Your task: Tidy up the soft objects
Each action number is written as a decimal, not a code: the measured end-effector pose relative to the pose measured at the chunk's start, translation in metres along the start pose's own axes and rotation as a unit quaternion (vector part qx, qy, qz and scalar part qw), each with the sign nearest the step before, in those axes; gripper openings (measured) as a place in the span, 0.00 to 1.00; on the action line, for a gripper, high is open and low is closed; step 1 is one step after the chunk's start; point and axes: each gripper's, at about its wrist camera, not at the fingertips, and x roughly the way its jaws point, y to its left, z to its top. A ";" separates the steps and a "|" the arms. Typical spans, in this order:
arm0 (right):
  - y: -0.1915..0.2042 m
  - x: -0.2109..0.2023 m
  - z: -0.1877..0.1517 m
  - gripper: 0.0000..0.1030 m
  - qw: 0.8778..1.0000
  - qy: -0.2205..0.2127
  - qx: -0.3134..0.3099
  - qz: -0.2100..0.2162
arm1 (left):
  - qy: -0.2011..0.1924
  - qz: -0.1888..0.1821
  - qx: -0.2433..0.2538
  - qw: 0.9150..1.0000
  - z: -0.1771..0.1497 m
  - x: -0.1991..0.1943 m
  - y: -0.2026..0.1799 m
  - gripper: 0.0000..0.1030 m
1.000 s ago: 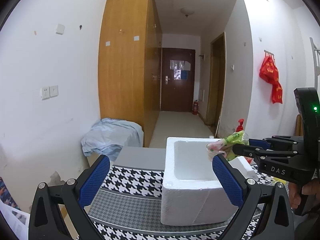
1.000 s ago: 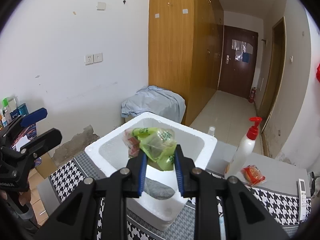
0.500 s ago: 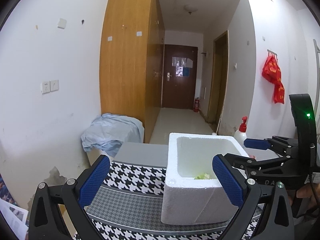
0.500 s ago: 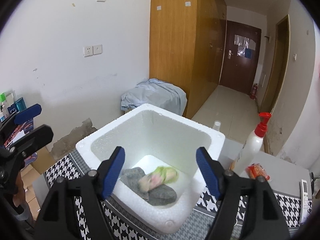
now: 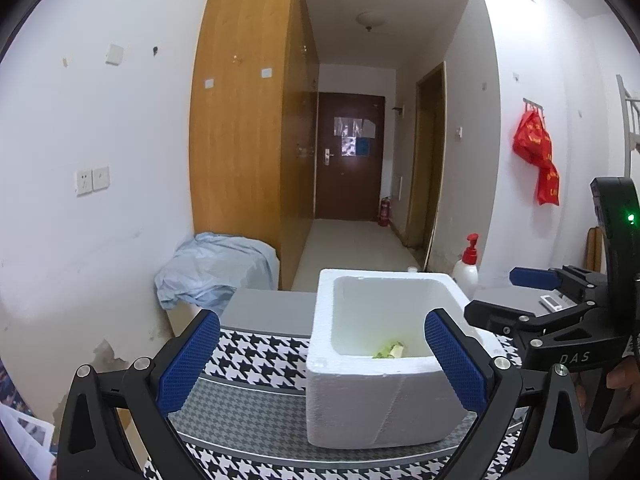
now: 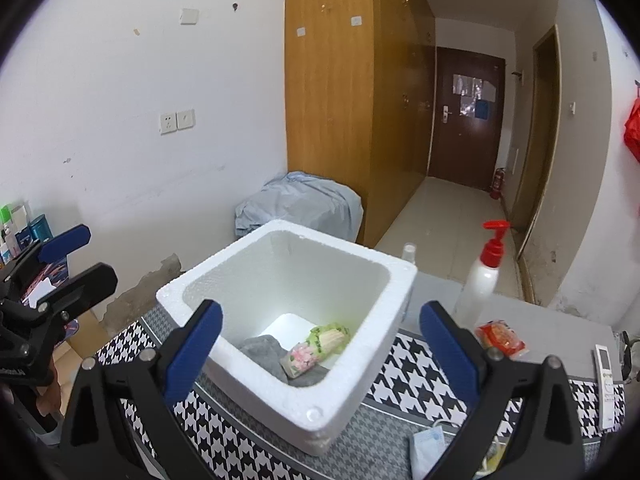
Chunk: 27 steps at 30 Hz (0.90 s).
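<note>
A white foam box [image 6: 352,368] [image 5: 372,400] stands on the houndstooth cloth. Inside it lie a green and pink packet [image 6: 318,346] [image 5: 390,351] and a grey cloth [image 6: 262,350]. My right gripper [image 6: 322,354] hovers over the box's near rim; its jaws are opening wide with nothing between them. From the left wrist view it [image 5: 496,296] shows at the right of the box, held by a hand. My left gripper [image 5: 322,360] is open at the box's near left, empty. It [image 6: 80,252] appears at the left edge of the right wrist view.
A white pump bottle with a red top [image 6: 482,280] [image 5: 466,266], a red snack packet [image 6: 500,338] and a white remote [image 6: 606,380] lie right of the box. A face mask [image 6: 426,446] lies near the front. A bluish cloth heap [image 5: 212,268] sits by the wall.
The right gripper opened and let go of the green packet, which dropped into the foam box. The gripper then drew back a little. The left gripper stayed put.
</note>
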 end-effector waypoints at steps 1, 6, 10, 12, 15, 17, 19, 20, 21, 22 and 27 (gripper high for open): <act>-0.001 -0.003 -0.001 0.98 1.000 -0.001 0.000 -0.003 | 0.000 0.000 0.001 1.000 0.000 -0.001 -0.001 0.99; -0.006 -0.018 -0.003 0.98 1.000 -0.012 0.007 -0.015 | -0.004 -0.005 0.005 1.000 0.002 -0.006 -0.010 0.99; -0.008 -0.031 -0.004 0.98 1.000 -0.020 0.009 -0.018 | -0.008 -0.010 0.010 1.000 0.003 -0.011 -0.020 0.99; -0.009 -0.038 -0.005 0.98 0.999 -0.025 0.006 -0.022 | -0.010 -0.012 0.015 1.000 0.004 -0.014 -0.024 0.99; -0.010 -0.047 -0.007 0.98 0.999 -0.032 0.002 -0.026 | -0.012 -0.016 0.022 1.000 0.006 -0.018 -0.032 0.99; -0.012 -0.053 -0.009 0.98 0.999 -0.037 0.004 -0.028 | -0.014 -0.021 0.024 0.999 0.006 -0.021 -0.039 0.99; -0.015 -0.059 -0.012 0.98 0.999 -0.041 0.006 -0.030 | -0.017 -0.024 0.020 0.999 0.007 -0.024 -0.041 0.99; -0.017 -0.062 -0.014 0.98 0.999 -0.044 0.007 -0.032 | -0.018 -0.026 0.017 0.999 0.007 -0.025 -0.042 0.99; -0.018 -0.065 -0.015 0.98 0.998 -0.047 0.007 -0.034 | -0.016 -0.029 0.015 0.999 0.007 -0.026 -0.044 0.99; -0.020 -0.068 -0.017 0.98 0.998 -0.050 0.007 -0.037 | -0.015 -0.032 0.015 0.999 0.007 -0.026 -0.046 0.99; -0.030 -0.089 -0.026 0.98 0.996 -0.068 0.015 -0.049 | -0.014 -0.043 0.021 0.999 0.005 -0.033 -0.060 0.99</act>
